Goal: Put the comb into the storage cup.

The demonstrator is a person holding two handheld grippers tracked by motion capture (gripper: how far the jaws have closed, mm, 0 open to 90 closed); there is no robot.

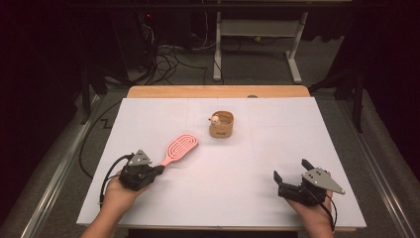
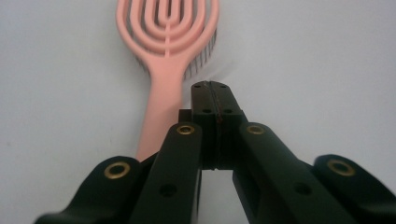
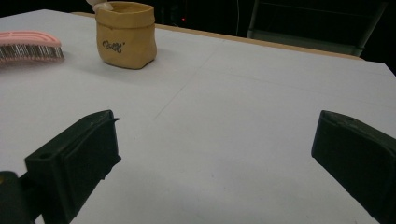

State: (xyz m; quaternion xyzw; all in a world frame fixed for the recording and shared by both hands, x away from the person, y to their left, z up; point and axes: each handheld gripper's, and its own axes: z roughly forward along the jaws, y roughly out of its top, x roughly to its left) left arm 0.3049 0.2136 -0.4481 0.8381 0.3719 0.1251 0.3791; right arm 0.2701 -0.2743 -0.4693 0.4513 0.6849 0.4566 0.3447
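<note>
Left hand-held gripper (image 1: 157, 170) has its jaws pressed together with nothing between them, tips just beside the brush (image 1: 179, 148) handle, probably to nudge it rather than lift it. Right hand-held gripper (image 1: 292, 174) rests wide open, well apart. On the bench (image 1: 277, 129), the brush lies bristles down at near left, long axis slanting, head toward the pouch (image 1: 221, 125).
</note>
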